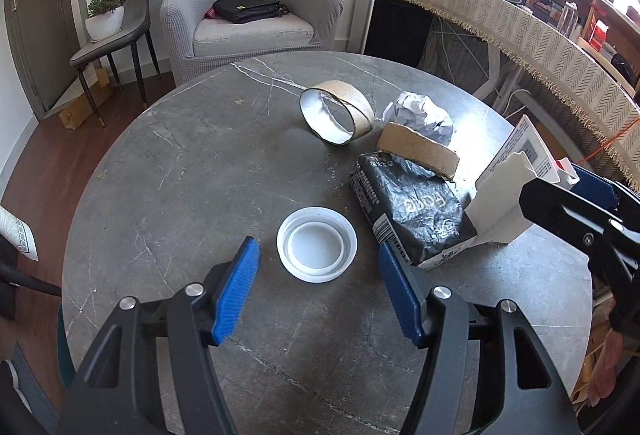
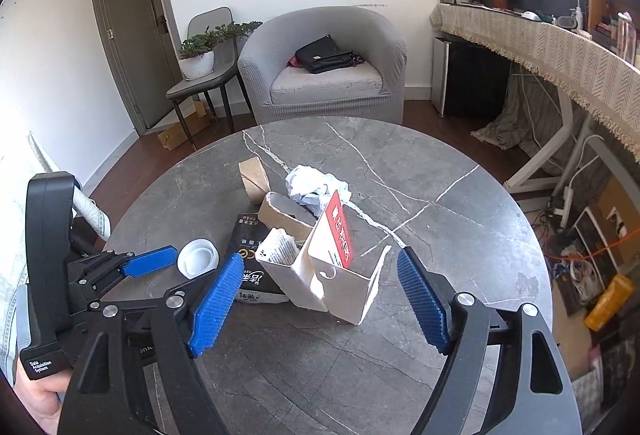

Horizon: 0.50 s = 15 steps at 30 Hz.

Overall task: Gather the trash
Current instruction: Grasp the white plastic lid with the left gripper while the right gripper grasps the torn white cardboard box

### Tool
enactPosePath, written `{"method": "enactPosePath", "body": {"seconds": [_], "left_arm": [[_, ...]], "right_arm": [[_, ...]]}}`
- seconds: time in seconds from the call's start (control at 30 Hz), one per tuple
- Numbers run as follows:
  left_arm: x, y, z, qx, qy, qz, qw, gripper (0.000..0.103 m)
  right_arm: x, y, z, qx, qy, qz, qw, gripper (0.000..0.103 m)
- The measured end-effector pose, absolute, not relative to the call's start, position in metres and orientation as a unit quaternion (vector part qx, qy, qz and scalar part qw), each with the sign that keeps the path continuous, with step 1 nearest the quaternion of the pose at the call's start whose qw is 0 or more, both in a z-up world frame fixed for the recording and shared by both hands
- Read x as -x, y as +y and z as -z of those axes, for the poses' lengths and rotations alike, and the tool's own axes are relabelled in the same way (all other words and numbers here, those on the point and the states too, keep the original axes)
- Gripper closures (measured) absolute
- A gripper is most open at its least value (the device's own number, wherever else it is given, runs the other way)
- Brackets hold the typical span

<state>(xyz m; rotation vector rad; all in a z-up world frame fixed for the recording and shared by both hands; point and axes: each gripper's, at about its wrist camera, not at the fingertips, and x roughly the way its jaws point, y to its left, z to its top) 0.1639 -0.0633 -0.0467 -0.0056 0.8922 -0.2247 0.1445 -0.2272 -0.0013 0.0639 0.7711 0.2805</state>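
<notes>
Trash lies on a round grey marble table (image 1: 180, 175). A white plastic lid (image 1: 317, 244) sits just ahead of my open, empty left gripper (image 1: 318, 275). Beyond it are a cardboard tape ring (image 1: 337, 112), a crumpled white paper ball (image 1: 420, 115), a torn cardboard strip (image 1: 420, 152), a black foil bag (image 1: 412, 211) and a torn white carton (image 1: 508, 191). In the right wrist view my open, empty right gripper (image 2: 320, 279) is just in front of the white carton (image 2: 340, 275), with the black bag (image 2: 250, 255), lid (image 2: 198, 258) and paper ball (image 2: 316, 185) behind.
A grey armchair (image 2: 324, 63) holding a black bag stands beyond the table. A chair with a potted plant (image 2: 200, 51) is at the left by a door. A long cloth-covered desk (image 2: 560, 51) runs along the right, with cables and boxes on the floor.
</notes>
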Motion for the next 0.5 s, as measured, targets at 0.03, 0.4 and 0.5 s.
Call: {"method": "enactPosePath", "body": {"seconds": [0.03, 0.4, 0.5], "left_arm": [[-0.165, -0.064, 0.046, 0.003, 0.431, 0.108, 0.896, 0.038], [-0.171, -0.062, 0.044, -0.003, 0.428, 0.102, 0.898, 0.061], [-0.17, -0.058, 0.044, 0.004, 0.427, 0.106, 0.898, 0.061]], "right_arm": [[-0.145, -0.227, 0.002, -0.032, 0.375, -0.135, 0.917, 0.023], [-0.157, -0.219, 0.016, -0.054, 0.39, -0.109, 0.913, 0.023], [-0.159, -0.221, 0.014, -0.059, 0.387, -0.102, 0.915, 0.023]]}}
